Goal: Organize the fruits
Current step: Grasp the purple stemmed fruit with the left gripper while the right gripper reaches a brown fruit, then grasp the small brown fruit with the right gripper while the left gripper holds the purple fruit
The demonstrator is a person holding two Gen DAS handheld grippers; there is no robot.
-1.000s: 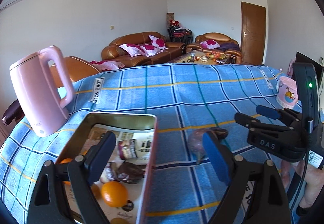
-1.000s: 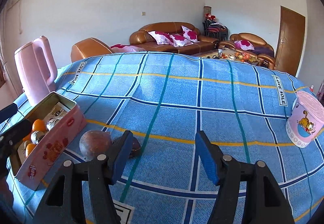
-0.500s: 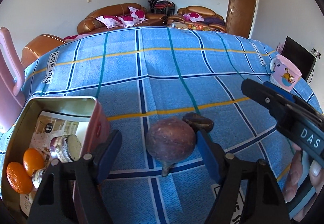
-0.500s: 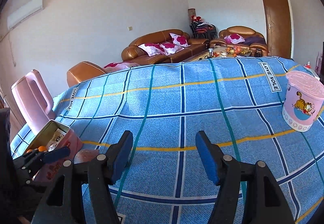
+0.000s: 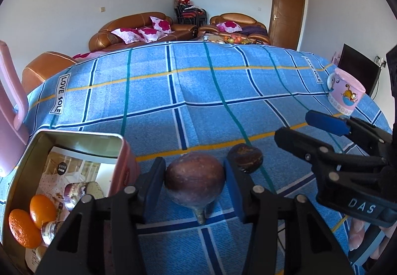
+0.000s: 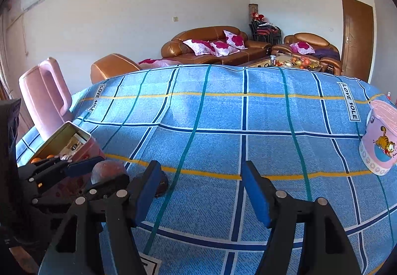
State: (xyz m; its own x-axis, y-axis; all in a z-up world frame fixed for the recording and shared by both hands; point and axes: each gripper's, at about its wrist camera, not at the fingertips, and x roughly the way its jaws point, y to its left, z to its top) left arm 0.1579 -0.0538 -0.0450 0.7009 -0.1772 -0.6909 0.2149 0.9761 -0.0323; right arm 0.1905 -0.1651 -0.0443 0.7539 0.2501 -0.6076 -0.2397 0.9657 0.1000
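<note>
A large brownish-purple round fruit (image 5: pixel 194 181) with a stem sits between the pads of my left gripper (image 5: pixel 194 184), which is closed on both its sides on the blue checked cloth (image 5: pixel 198 101). It also shows in the right wrist view (image 6: pixel 108 172). A smaller dark fruit (image 5: pixel 245 158) lies just behind and to the right. An open pink tin (image 5: pixel 82 140) at the left holds two oranges (image 5: pixel 32 217) and wrapped items. My right gripper (image 6: pixel 201 190) is open and empty above the cloth, right of the left gripper.
A pink kettle (image 6: pixel 47 101) stands behind the tin at the left edge. A pink cartoon cup (image 6: pixel 379 138) stands at the right. The table edge falls away at the far side, with sofas beyond.
My left gripper has moved forward around the large fruit and closed from wide open onto it. My right gripper has swung a little to the left.
</note>
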